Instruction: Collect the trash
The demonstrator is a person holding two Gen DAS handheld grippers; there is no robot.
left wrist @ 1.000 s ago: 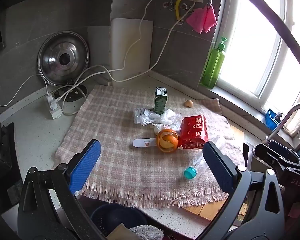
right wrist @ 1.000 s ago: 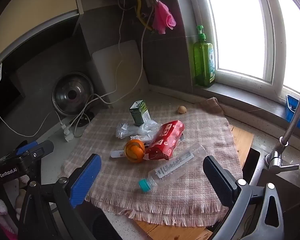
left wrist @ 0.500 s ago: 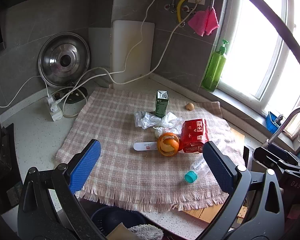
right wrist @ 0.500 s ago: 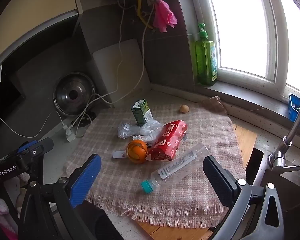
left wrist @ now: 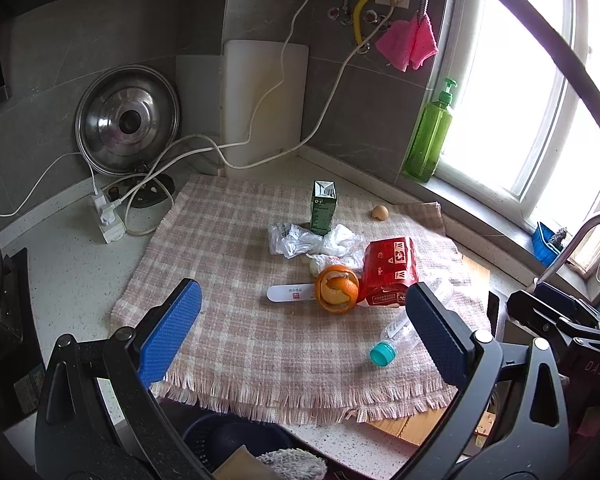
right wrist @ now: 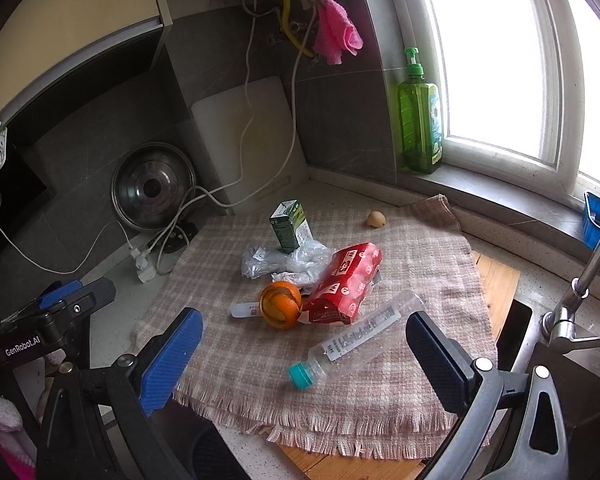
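Observation:
Trash lies on a pink checked cloth (left wrist: 228, 264) (right wrist: 420, 264): a green carton (left wrist: 323, 208) (right wrist: 290, 226), crumpled clear plastic (left wrist: 312, 242) (right wrist: 284, 260), orange peel (left wrist: 336, 289) (right wrist: 281, 305), a red wrapper (left wrist: 389, 272) (right wrist: 346, 284), a white strip (left wrist: 290, 293), an empty bottle with a teal cap (left wrist: 396, 338) (right wrist: 356, 336) and an eggshell (left wrist: 379, 212) (right wrist: 375, 219). My left gripper (left wrist: 304, 332) is open and empty, above the cloth's near edge. My right gripper (right wrist: 306, 344) is open and empty, over the bottle.
A pot lid (left wrist: 127, 120), cutting board (left wrist: 262, 100), power strip with white cables (left wrist: 110, 216) and green soap bottle (left wrist: 430, 136) stand at the back. A faucet (right wrist: 580, 280) and sink are at the right. A dark bin (left wrist: 236, 440) sits below the counter's front edge.
Both grippers have drawn back and risen slightly, so the cloth and trash appear a little farther away. Nothing on the cloth has moved.

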